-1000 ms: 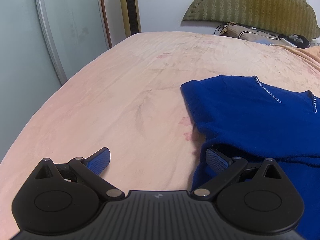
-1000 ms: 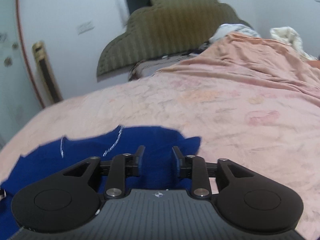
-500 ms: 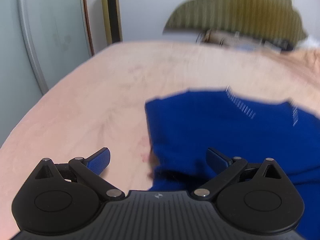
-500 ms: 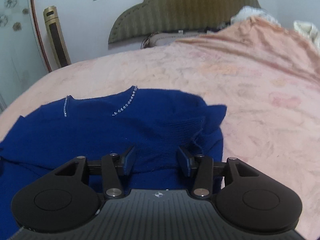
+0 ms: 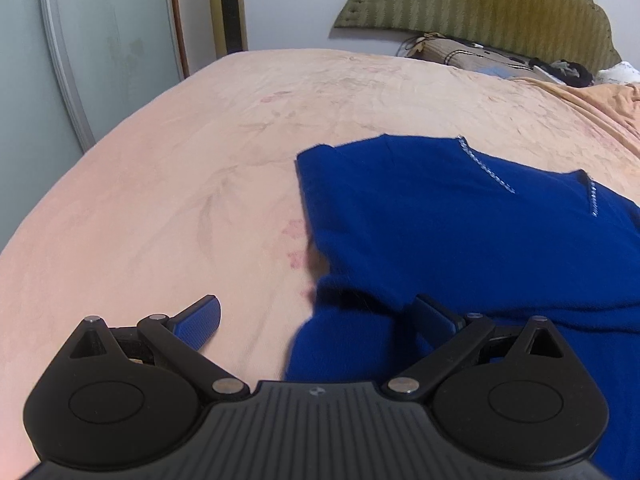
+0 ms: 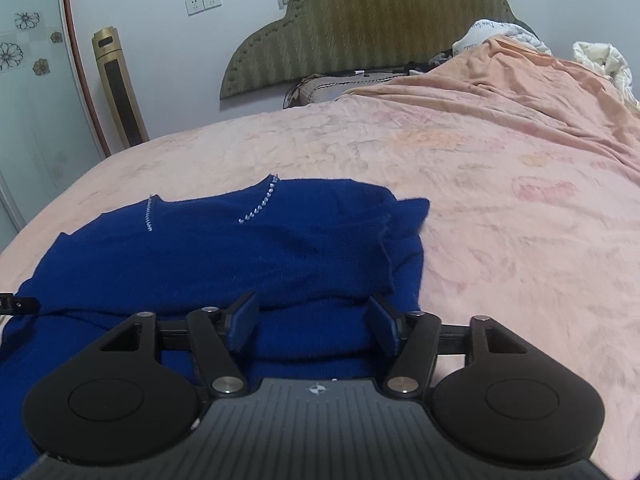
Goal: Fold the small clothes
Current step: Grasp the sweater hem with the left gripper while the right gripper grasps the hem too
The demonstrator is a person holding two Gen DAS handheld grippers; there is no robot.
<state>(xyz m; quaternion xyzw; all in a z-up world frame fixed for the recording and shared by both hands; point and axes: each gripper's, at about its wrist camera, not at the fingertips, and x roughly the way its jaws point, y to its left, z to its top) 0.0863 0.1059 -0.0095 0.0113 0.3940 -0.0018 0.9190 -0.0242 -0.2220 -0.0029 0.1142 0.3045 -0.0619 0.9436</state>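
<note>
A blue knit sweater (image 5: 460, 232) with a sparkly neckline lies spread on the pink bed; it also shows in the right wrist view (image 6: 240, 256). My left gripper (image 5: 316, 320) is open wide at the sweater's near left edge, one finger over the sheet, the other over blue fabric. My right gripper (image 6: 314, 322) is open over the sweater's near right part, where a folded layer (image 6: 320, 344) lies between the fingers. Neither holds cloth.
The pink floral bedsheet (image 5: 180, 184) spreads left and far. A green headboard (image 6: 368, 28) and pillow (image 5: 480, 56) stand at the back. A gold tower heater (image 6: 120, 92) and a glass door (image 5: 60, 60) are on the left. Rumpled bedding (image 6: 520, 92) rises at right.
My right gripper has opened wider and come lower and nearer over the sweater. My left view swung briefly and settled back near the sweater's left edge, still open.
</note>
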